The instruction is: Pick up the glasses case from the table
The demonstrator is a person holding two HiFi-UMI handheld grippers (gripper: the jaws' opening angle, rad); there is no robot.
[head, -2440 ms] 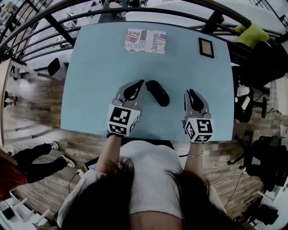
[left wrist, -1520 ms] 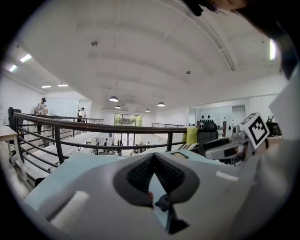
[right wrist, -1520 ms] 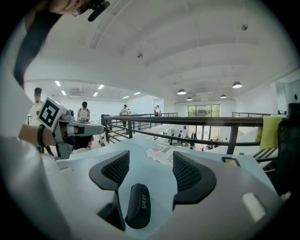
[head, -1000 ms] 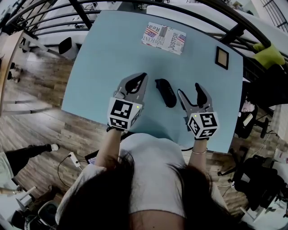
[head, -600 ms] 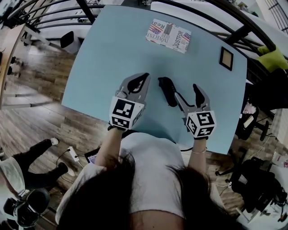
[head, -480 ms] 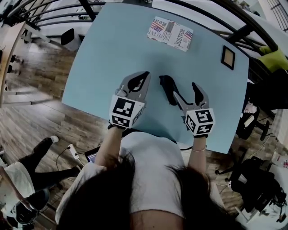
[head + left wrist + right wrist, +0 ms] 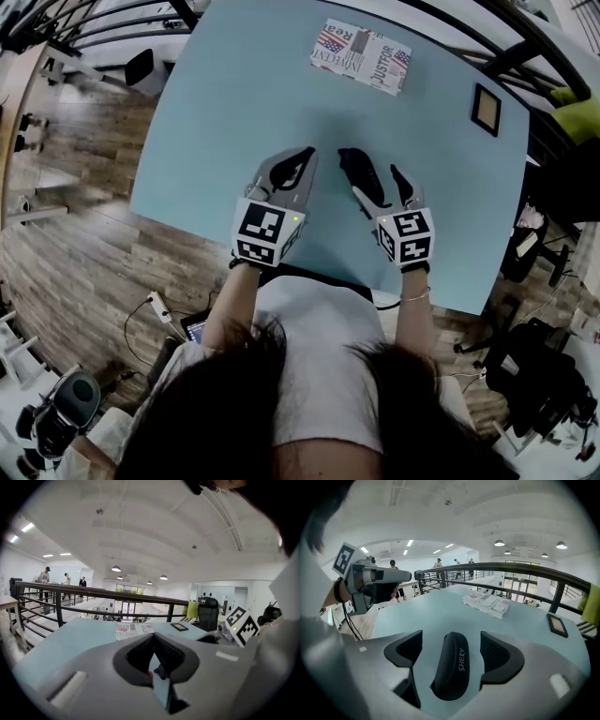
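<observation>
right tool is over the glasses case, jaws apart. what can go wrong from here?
Right tool has just been opening its jaws; the glasses case lies between them, untouched.
1) Rounded, smooth shell sits slightly skewed to the pads: closing may twist it or squeeze it out forwards.
2) Left tool, shut, hangs close beside; it may knock the case during the lift.

Glasses case (image 7: 452,670) matt black, smooth; table (image 7: 234,112) smooth; floor (image 7: 84,244) wood planks; right tongs (image 7: 451,637) grey plastic, ribbed dark pads (image 7: 494,656).

Black oblong glasses case (image 7: 452,672), closed, white SHERY lettering, lying flat on pale-blue table (image 7: 426,616)
</observation>
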